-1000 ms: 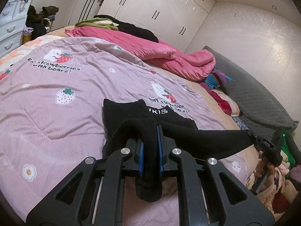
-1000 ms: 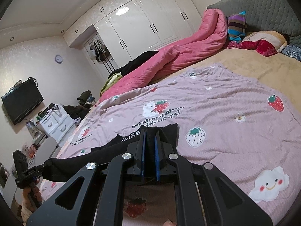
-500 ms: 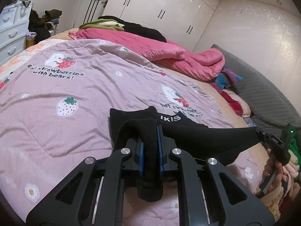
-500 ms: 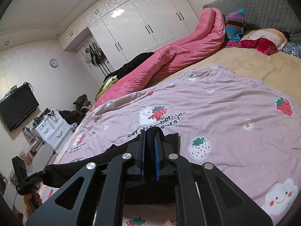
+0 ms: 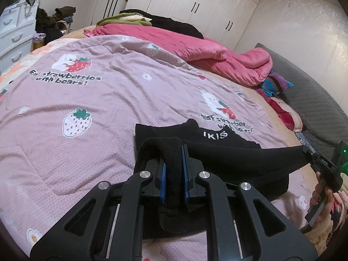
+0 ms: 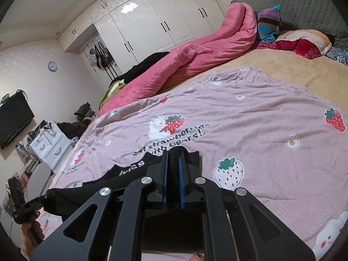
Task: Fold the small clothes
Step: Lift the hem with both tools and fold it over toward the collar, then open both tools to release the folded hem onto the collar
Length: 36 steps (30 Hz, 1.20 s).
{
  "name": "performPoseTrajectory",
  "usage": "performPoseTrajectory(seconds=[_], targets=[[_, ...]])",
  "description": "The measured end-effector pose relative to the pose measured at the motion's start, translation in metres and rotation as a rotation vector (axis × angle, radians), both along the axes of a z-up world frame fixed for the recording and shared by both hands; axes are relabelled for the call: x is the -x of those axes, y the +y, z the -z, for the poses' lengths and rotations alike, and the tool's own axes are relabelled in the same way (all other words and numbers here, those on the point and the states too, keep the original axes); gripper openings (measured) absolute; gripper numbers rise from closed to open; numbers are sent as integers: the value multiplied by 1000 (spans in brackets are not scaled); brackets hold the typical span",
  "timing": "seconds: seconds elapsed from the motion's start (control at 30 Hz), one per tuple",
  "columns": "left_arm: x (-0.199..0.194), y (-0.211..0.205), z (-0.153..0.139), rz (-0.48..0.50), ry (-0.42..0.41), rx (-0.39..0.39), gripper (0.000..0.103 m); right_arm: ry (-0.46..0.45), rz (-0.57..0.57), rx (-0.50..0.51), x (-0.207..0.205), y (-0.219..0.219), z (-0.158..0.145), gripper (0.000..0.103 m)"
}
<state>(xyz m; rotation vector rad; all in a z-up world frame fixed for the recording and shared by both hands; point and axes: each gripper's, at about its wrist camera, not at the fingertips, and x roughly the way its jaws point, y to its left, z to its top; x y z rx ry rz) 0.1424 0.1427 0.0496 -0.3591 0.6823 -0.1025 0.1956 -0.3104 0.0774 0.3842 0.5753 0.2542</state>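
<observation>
A wide bed fills both views, spread with a mauve strawberry-print blanket [image 5: 104,100] that bears the words "Eat strawberries with bears!". Along its far side runs a rolled pink duvet [image 5: 213,58], and beyond that stands a white wardrobe [image 6: 156,24] against the far wall. A grey quilted headboard [image 6: 304,4] rises at the right end of the bed, with a striped cushion [image 6: 268,22] propped before it. A white chest of drawers [image 6: 49,144] stands far to the left, below a wall-mounted television [image 6: 13,119].

On the near part of the blanket lies the black garment [image 5: 228,163] — a small piece with white lettering on its waistband, its far portion flat on the blanket and its near edge lifted and stretched taut between the two tools. The left gripper [image 5: 174,167] is clenched on one end, a thick fold of black cloth pinched between its blue pads [image 5: 163,180]. The right gripper [image 6: 171,174] grasps the other end, its pads closed on the fabric in the same way.
</observation>
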Motion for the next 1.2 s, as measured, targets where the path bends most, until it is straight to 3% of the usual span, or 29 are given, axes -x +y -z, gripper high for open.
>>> performPoseTrajectory(seconds=[0.53,0.6,0.67,0.7,0.73,0.93,1.1,1.2], targets=[[-21,3,29,-16,57,-32,9,36,0,56,-20,11,26,9],[-21,3,29,-22,58,-37,12,48,13,74,-23,12,30,19],[-16,2,25,-40,39,-61,25,58,29,82,-23,12,33,35],[-13,3,22,-48,25,-64,33,66,33,76,-22,11,35,36],[-10,4,19,-51,14,-61,34,70,26,59,-20,10,37,36],[16,-7,10,-26,-27,-106,34,40,6,111,1,18,39,36],[27,-31,13,51,-13,-128,34,46,-72,184,10,40,46,32],[24,-46,23,116,34,-95,25,55,-122,222,13,55,51,32]])
